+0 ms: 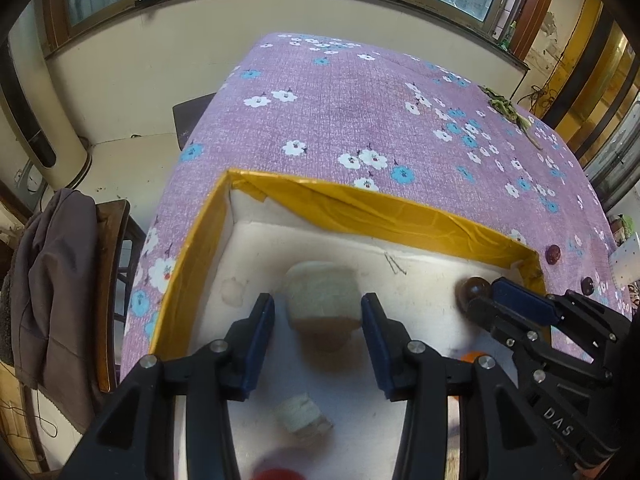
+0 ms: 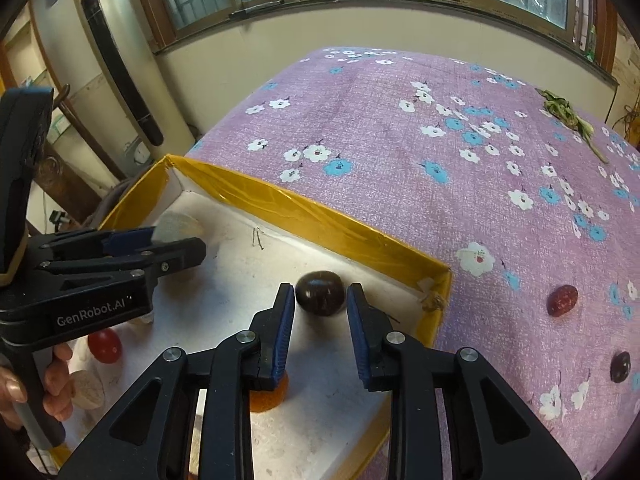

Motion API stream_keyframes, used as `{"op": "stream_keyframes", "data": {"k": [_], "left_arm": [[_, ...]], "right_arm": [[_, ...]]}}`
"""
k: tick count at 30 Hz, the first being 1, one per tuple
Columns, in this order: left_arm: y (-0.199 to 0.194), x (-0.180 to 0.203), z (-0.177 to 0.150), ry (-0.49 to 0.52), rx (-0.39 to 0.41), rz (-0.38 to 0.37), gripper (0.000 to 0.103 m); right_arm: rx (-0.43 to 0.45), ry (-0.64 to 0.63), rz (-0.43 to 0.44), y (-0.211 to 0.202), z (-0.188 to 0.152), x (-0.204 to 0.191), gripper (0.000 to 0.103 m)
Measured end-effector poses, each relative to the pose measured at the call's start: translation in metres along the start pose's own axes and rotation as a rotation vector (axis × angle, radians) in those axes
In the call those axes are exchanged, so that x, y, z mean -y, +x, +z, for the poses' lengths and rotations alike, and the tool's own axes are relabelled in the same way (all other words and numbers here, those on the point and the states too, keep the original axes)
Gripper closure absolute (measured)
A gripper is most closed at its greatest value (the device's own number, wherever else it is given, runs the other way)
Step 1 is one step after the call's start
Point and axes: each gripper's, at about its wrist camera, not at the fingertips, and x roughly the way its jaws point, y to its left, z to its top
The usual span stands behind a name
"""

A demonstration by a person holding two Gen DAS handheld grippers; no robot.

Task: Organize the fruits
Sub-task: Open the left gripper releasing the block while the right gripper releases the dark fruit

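A dark plum (image 2: 321, 293) was framed by the parted right tongs (image 2: 321, 300) in the box (image 2: 320, 216); the left tongs (image 1: 319, 312) were parted around a pale fruit (image 1: 320, 292).

Left tongs (image 1: 318, 312) angled steeply down over the yellow-edged box (image 1: 400, 216), jaws parted, nothing pinched. Right tongs (image 2: 320, 300) beside them over the same box, jaws apart, gripping nothing.
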Motion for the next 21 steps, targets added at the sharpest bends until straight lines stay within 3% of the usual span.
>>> {"op": "stream_keyframes", "data": {"k": [4, 7, 16, 18, 21], "left_arm": [[-0.009, 0.001, -0.008, 0.021, 0.017, 0.021, 0.052], [-0.018, -0.002, -0.013, 0.016, 0.040, 0.048, 0.038], [-0.044, -0.017, -0.045, -0.063, 0.061, 0.055, 0.035], [-0.051, -0.015, -0.055, -0.070, 0.069, 0.069, 0.028], [-0.062, -0.008, -0.069, -0.079, 0.082, 0.077, 0.026]], "right_arm": [[0.004, 0.002, -0.009, -0.008, -0.005, -0.001, 0.075], [0.000, 0.015, -0.010, -0.014, -0.011, 0.001, 0.074], [0.024, 0.038, 0.043, -0.048, -0.040, -0.001, 0.072], [0.034, 0.047, 0.061, -0.058, -0.048, -0.002, 0.072], [0.043, 0.043, 0.071, -0.072, -0.060, -0.004, 0.068]]}}
